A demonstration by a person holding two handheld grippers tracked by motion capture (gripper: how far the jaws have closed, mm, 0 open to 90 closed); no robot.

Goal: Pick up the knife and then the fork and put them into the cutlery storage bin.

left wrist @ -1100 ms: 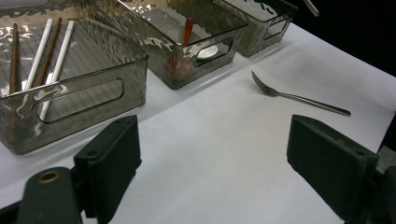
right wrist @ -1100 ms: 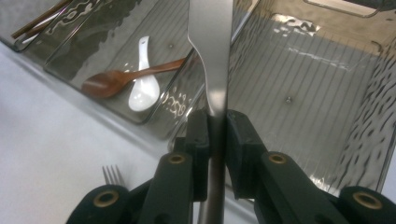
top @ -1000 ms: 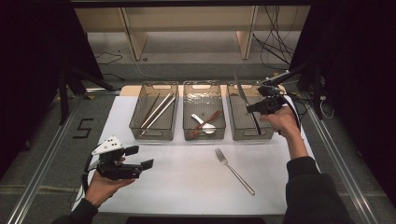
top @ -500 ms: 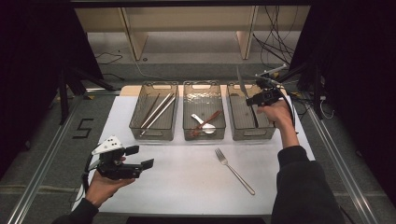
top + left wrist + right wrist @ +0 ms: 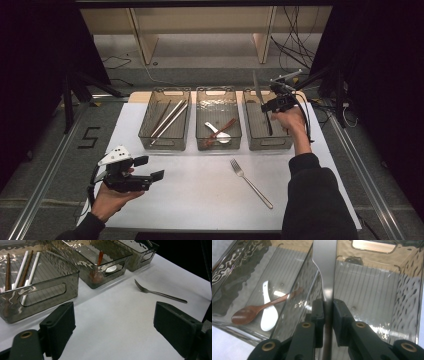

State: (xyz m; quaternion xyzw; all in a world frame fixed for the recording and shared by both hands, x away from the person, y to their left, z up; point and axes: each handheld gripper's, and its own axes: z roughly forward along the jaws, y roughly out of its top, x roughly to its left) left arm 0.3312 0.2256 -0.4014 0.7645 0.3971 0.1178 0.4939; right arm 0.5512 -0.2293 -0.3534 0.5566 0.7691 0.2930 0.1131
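My right gripper (image 5: 267, 106) is shut on a metal table knife (image 5: 257, 87) and holds it over the right-hand smoked-plastic bin (image 5: 252, 142). In the right gripper view the pads (image 5: 318, 312) clamp the knife (image 5: 324, 265) at its neck, and the broad end runs up past the bin's wall. At the table's near left, my left gripper (image 5: 150, 168) stands open, level and with nothing in it. Its jaws in the left gripper view frame bare white tabletop (image 5: 112, 322). A metal fork (image 5: 250, 182) lies loose on the white mat in front of the bins.
Three bins stand in a row at the back of the mat (image 5: 200, 200). Chopsticks (image 5: 167, 117) lie in the left one, and a wooden spoon (image 5: 257, 311) and a white spoon (image 5: 269, 312) in the middle one (image 5: 217, 142). Cables (image 5: 300, 47) trail behind the table.
My right hand has carried the knife a little leftward and farther back over the right bin. The left hand and the fork have stayed where they were.
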